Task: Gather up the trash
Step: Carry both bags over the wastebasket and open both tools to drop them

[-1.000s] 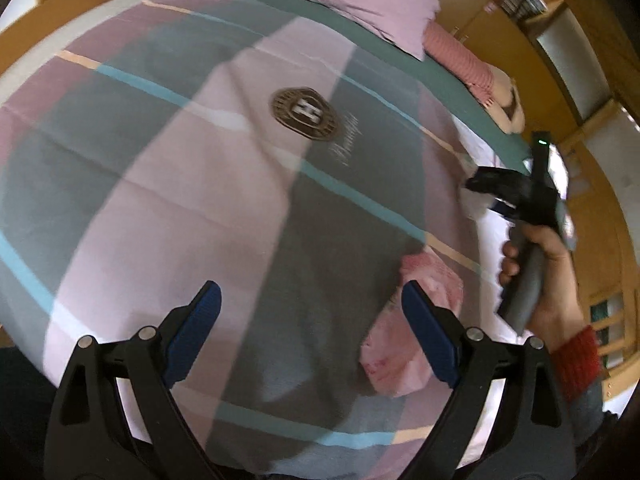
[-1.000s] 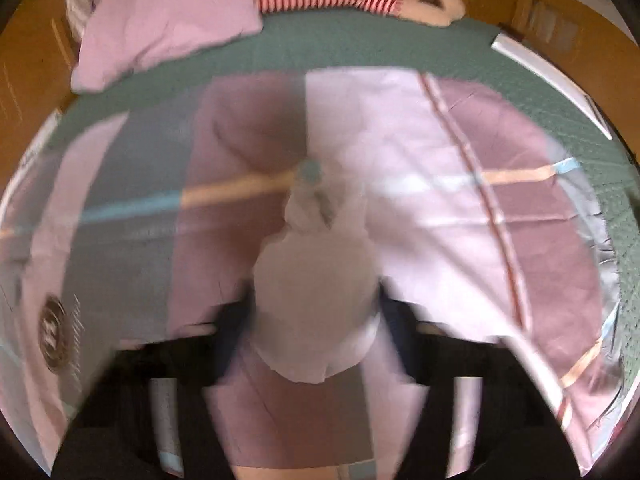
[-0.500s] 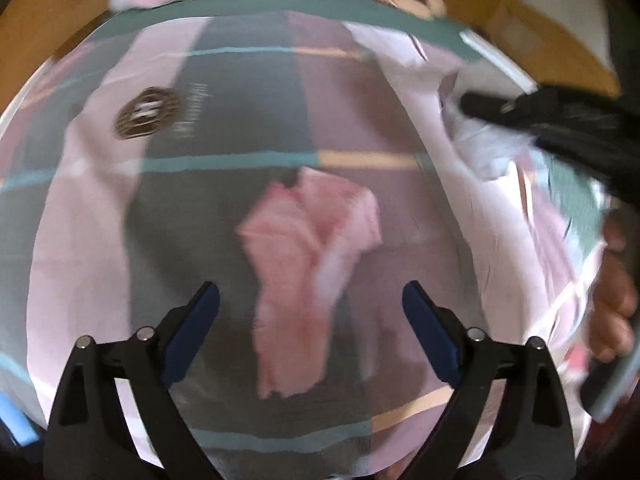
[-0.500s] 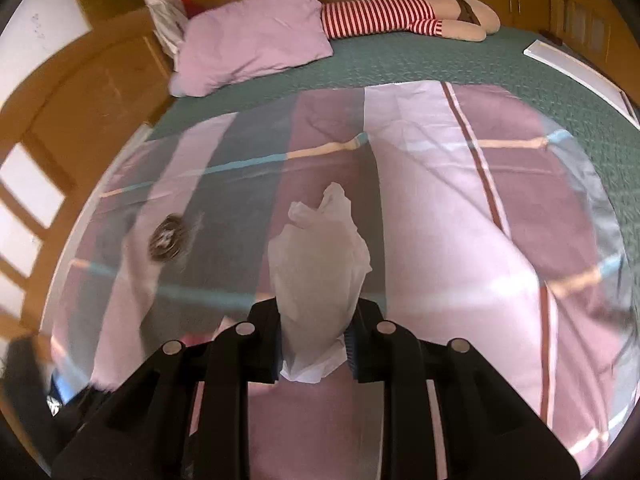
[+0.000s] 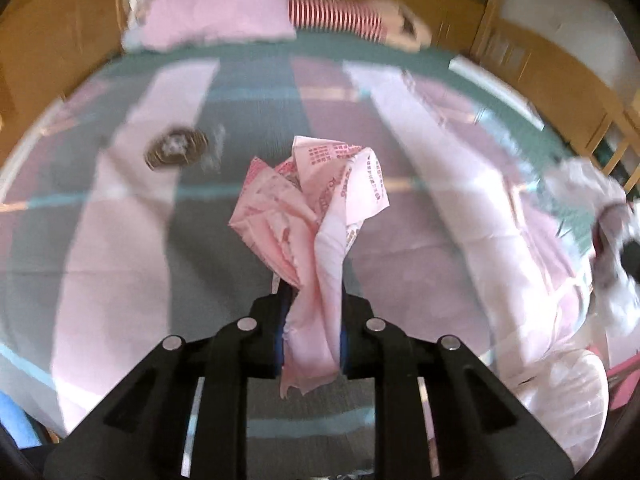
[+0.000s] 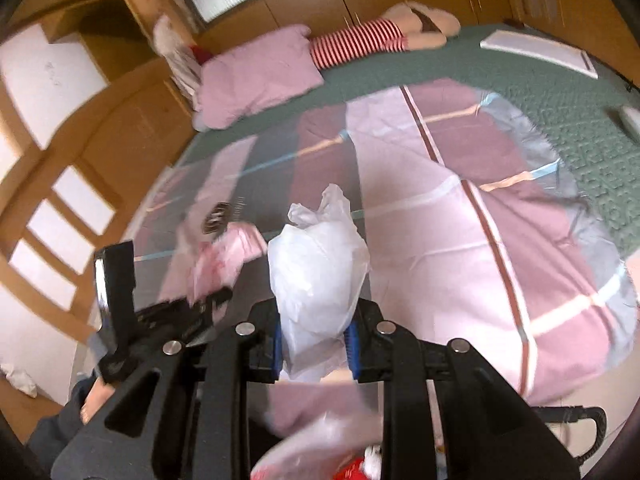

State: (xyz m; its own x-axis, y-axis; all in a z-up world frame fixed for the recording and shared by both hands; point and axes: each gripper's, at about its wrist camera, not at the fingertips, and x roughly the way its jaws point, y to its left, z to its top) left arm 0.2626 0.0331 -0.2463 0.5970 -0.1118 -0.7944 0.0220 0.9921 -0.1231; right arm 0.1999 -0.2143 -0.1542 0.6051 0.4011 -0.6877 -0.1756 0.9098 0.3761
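A crumpled pink printed wrapper sticks up from between the blue pads of my left gripper, whose jaws are closing tight on it above the striped quilt. The right wrist view shows a white plastic bag pinched between the pads of my right gripper, bunched and standing upright. The left gripper is also there at lower left, carrying the pink wrapper close beside the white bag. At the right edge of the left wrist view the white bag is a blur.
A pink pillow and a striped doll lie at the head of the bed. A flat white object rests on the green cover at the far right. A translucent bag with red contents shows below the right gripper. Wooden cabinets surround the bed.
My left gripper swung over the pink wrapper, shut on it and lifted it off the quilt. My right gripper rose with the white bag and moved toward the left gripper.
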